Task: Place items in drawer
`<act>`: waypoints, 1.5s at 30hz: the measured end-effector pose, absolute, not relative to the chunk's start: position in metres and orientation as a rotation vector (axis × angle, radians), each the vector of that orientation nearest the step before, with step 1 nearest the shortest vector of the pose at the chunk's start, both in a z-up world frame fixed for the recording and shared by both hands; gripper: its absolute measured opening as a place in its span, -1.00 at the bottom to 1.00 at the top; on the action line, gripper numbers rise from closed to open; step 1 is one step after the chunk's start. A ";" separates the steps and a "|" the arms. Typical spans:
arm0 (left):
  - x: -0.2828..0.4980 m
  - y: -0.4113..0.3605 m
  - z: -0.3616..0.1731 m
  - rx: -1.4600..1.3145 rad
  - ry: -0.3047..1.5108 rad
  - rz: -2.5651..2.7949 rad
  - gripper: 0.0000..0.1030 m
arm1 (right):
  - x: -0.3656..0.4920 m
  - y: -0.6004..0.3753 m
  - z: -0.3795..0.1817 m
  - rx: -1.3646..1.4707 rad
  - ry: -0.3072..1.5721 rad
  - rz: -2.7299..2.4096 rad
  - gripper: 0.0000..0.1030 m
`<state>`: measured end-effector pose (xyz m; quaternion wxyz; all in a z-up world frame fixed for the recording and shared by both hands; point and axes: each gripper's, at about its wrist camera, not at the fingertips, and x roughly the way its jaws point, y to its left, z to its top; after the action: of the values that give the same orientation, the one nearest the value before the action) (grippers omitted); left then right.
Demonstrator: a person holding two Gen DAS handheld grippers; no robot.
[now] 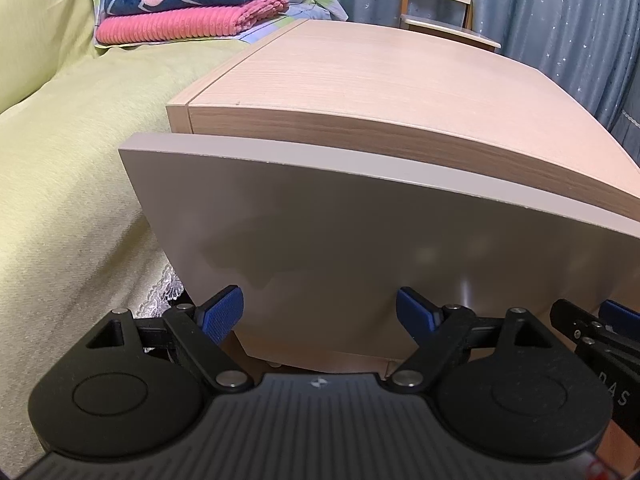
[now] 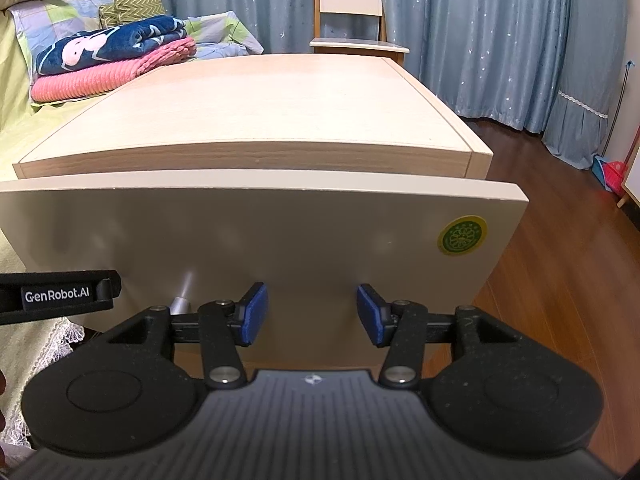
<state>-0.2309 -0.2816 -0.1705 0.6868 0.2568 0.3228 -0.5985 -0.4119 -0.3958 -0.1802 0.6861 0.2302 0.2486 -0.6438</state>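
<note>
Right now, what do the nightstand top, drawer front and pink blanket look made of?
Nightstand top: wood or wood-look laminate, matte; pale grain lines show.
Drawer front: smooth painted or laminated board, beige, slight sheen; soft reflections, no grain.
Pink blanket: soft ribbed fleece or chenille-like fabric, judging by its fuzzy ridges.

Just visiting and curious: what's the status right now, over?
Left gripper open, empty. Right gripper open, empty. Both face the drawer front, slightly ajar. Nothing in the way.
</note>
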 end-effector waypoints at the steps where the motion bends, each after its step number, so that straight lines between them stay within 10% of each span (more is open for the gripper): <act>1: -0.231 -0.282 -0.170 0.574 0.724 -1.340 0.65 | -0.412 -0.396 -0.180 0.515 0.557 -1.442 -0.11; 45: -0.229 -0.298 -0.173 0.559 0.742 -1.341 0.65 | -0.412 -0.406 -0.180 0.514 0.548 -1.451 -0.08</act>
<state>-0.2289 -0.2979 -0.1730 0.6854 0.2494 0.3313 -0.5986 -0.4122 -0.4061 -0.1804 0.6844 0.2293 0.2443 -0.6475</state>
